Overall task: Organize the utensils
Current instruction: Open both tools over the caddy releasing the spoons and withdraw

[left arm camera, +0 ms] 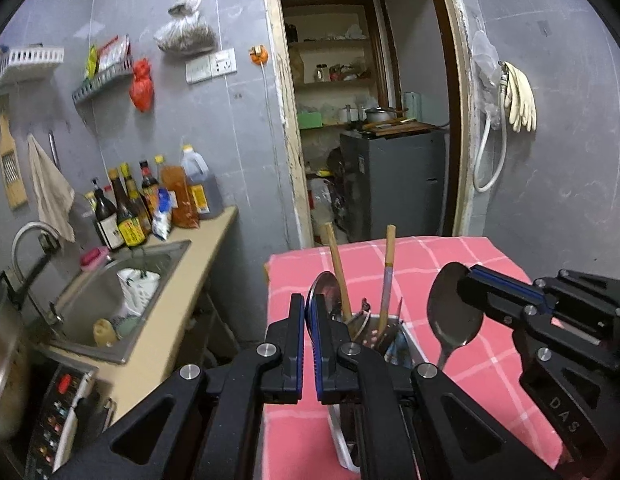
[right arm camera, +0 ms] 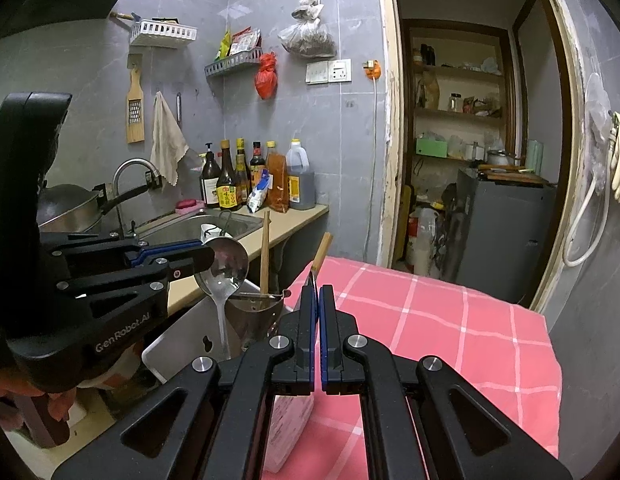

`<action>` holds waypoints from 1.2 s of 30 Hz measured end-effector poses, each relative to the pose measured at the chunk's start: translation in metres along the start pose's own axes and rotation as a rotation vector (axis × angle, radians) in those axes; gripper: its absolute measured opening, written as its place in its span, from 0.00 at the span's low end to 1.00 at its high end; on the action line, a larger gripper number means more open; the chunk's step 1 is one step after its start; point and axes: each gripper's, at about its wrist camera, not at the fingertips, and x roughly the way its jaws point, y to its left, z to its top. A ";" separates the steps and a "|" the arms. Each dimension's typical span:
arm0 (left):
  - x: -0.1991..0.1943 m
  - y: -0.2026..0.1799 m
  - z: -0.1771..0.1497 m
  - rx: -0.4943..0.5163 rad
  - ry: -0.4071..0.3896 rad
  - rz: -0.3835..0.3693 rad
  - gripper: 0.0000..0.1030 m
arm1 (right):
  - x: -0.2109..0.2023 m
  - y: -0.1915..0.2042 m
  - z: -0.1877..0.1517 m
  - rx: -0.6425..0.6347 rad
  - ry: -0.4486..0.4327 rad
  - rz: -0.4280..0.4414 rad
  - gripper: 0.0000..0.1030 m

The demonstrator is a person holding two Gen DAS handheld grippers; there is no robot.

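My left gripper (left arm camera: pixel 309 306) is shut on the bowl of a steel spoon (left arm camera: pixel 325 290), held upright over the utensil holder (left arm camera: pixel 394 334). In the right wrist view the left gripper (right arm camera: pixel 208 258) holds that spoon (right arm camera: pixel 226 270) with its handle pointing down beside the steel holder (right arm camera: pixel 256 312). My right gripper (right arm camera: pixel 318 294) is shut on the edge of a second steel spoon (left arm camera: pixel 454 312), which hangs bowl up at the right of the holder; the right gripper also shows in the left wrist view (left arm camera: pixel 468 276). Wooden chopsticks (left arm camera: pixel 337 268) and other utensils stand in the holder.
The holder stands on a table with a pink checked cloth (left arm camera: pixel 490 264). A white box (right arm camera: pixel 288 428) lies on the cloth under my right gripper. A counter with a sink (left arm camera: pixel 122 292) and sauce bottles (left arm camera: pixel 150 196) runs along the left. A doorway (left arm camera: pixel 370 120) opens behind the table.
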 end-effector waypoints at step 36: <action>0.003 0.037 -0.013 -0.270 0.055 -0.189 0.40 | 0.002 -0.007 -0.003 0.070 0.061 -0.025 0.03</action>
